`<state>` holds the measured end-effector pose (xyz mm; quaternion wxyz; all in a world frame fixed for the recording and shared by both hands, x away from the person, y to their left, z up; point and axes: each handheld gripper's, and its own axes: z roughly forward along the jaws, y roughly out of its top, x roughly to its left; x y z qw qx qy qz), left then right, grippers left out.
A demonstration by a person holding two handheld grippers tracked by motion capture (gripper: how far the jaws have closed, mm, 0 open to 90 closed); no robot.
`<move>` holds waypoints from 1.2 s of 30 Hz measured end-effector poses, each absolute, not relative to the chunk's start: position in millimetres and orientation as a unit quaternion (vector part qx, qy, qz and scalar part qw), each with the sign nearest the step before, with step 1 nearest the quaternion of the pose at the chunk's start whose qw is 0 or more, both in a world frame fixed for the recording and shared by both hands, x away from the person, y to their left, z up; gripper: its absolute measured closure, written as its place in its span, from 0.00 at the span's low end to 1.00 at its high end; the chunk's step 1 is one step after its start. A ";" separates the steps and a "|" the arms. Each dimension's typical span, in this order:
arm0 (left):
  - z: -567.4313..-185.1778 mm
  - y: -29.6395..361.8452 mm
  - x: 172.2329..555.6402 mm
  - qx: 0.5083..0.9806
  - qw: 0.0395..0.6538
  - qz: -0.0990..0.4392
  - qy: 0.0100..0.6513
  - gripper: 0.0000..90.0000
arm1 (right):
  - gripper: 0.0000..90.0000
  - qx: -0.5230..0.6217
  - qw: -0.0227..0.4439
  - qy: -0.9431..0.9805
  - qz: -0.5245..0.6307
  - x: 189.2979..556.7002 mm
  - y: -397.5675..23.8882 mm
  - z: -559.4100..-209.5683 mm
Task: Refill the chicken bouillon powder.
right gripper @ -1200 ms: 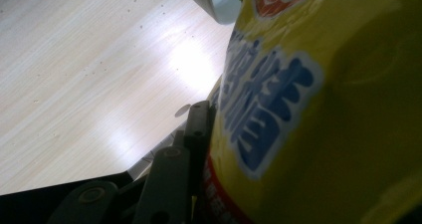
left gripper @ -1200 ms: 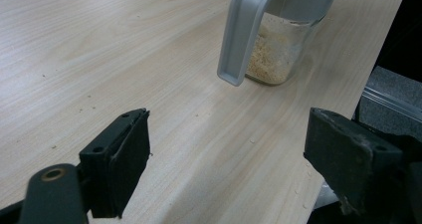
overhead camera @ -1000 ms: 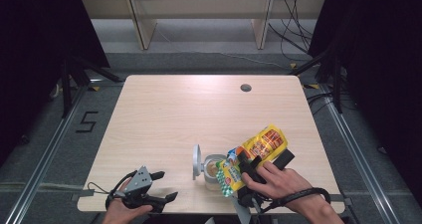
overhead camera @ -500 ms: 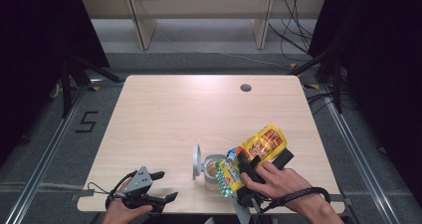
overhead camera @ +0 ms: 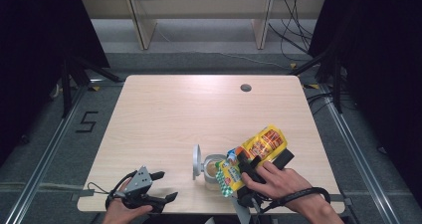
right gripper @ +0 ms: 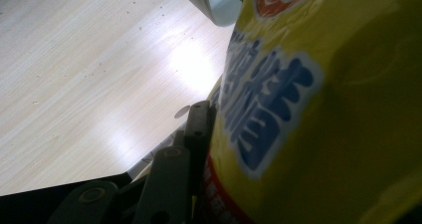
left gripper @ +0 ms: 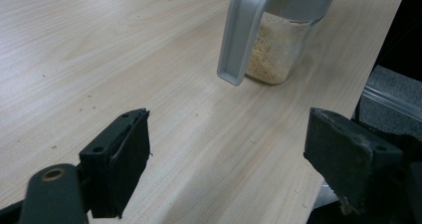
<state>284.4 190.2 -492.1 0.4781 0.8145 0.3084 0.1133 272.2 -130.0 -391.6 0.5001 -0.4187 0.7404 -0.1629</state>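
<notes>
Apparently nothing is shifting: I'm keeping the right tool pinching the yellow bag, tipped over the open jar near the table edge, while my left tool is idling, spread.

Yellow bag cropped by frame edges, hiding right claw's far jaw, jar top cut off
</notes>
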 end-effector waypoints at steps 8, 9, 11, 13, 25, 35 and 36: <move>-492.3 190.8 285.3 0.819 0.473 0.114 0.303 0.19 | 0.79 -0.404 0.504 0.747 -0.161 271.0 -132.4 -390.8; -492.3 190.8 285.3 0.819 0.473 0.114 0.303 0.19 | 0.79 -0.404 0.504 0.747 -0.161 271.0 -132.4 -390.8; -492.5 190.7 285.2 0.817 0.476 0.112 0.307 0.19 | 0.79 -0.418 0.500 0.741 -0.163 271.6 -131.4 -390.4; -492.1 191.3 286.0 0.819 0.475 0.115 0.299 0.19 | 0.79 -0.403 0.501 0.749 -0.159 269.9 -132.3 -392.4; -492.1 191.4 285.3 0.815 0.478 0.110 0.310 0.19 | 0.79 -0.402 0.500 0.750 -0.159 269.7 -136.1 -392.5; -492.4 190.4 284.9 0.810 0.483 0.109 0.313 0.19 | 0.79 -0.405 0.498 0.749 -0.162 269.1 -135.2 -394.7; -492.2 190.7 284.7 0.810 0.482 0.113 0.315 0.19 | 0.79 -0.422 0.493 0.743 -0.162 270.4 -133.4 -394.5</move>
